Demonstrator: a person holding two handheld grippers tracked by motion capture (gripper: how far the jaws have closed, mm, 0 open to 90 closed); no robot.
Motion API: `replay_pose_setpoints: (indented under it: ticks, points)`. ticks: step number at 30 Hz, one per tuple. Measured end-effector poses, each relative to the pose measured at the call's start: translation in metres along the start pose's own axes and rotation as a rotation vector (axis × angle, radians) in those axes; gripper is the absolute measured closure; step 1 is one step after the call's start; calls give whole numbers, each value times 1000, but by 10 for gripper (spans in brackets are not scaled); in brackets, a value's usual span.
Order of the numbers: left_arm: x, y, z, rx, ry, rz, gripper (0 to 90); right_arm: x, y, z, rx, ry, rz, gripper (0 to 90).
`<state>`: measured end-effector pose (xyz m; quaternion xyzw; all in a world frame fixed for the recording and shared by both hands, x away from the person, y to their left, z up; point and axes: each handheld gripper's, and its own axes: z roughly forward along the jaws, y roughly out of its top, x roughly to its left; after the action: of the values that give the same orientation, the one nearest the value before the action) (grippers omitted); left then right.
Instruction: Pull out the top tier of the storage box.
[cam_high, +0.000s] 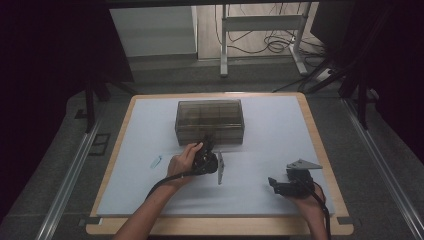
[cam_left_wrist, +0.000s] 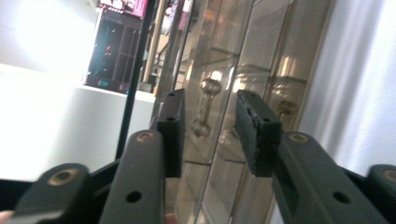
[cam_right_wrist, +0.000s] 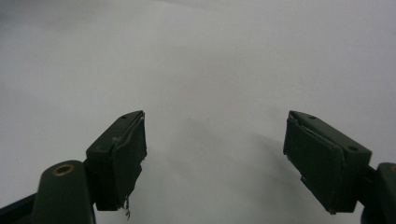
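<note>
**Left gripper at the front of the smoky box**

Here, a big wooden table (cam_high: 320, 150) stands in a dark room. A pale sheet (cam_high: 270, 145) covers most of its top.

Next in size is a see-through brown box (cam_high: 210, 121). It sits on the sheet near the far edge, a bit left of the middle. Walls inside split it into small rooms. On its front face there is a little knob latch (cam_left_wrist: 210, 87), seen close up in the left gripper view.

The person's arms come in from the near side. The left hand (cam_high: 182, 162) holds the left gripper (cam_high: 206, 142) right at the front wall of the box, near its bottom edge. The gripper is turned on its side. In the left gripper view its two black jaws stand partly apart, one on each side of the latch. The pads (cam_left_wrist: 254, 130) do not press on anything.

The right gripper (cam_high: 274, 184) rests on the sheet near the front right corner, well away from the box. In the right gripper view its jaws are spread wide with nothing but the pale sheet between them.

The smallest thing is a little clear tube (cam_high: 157, 161). It lies on the sheet to the left of the left hand, apart from the box.
</note>
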<state>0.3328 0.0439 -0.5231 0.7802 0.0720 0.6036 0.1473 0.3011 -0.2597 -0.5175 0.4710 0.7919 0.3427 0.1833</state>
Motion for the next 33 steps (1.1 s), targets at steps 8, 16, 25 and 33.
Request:
replay_pose_setpoints:
  ticks: [8,16,25,33]
  points:
    - [6,0,-2,-23,-97,-92,522,0,0,0,-3,-3,0,206]
    - [10,-6,-6,-20,-190,-181,457,0,1,-2,-9,1,5,206]
    - [12,-13,-9,-24,-281,-275,406,1,0,-1,-7,0,2,206]
    - [14,-24,-14,-9,-351,-355,407,1,0,-1,-14,-7,0,208]
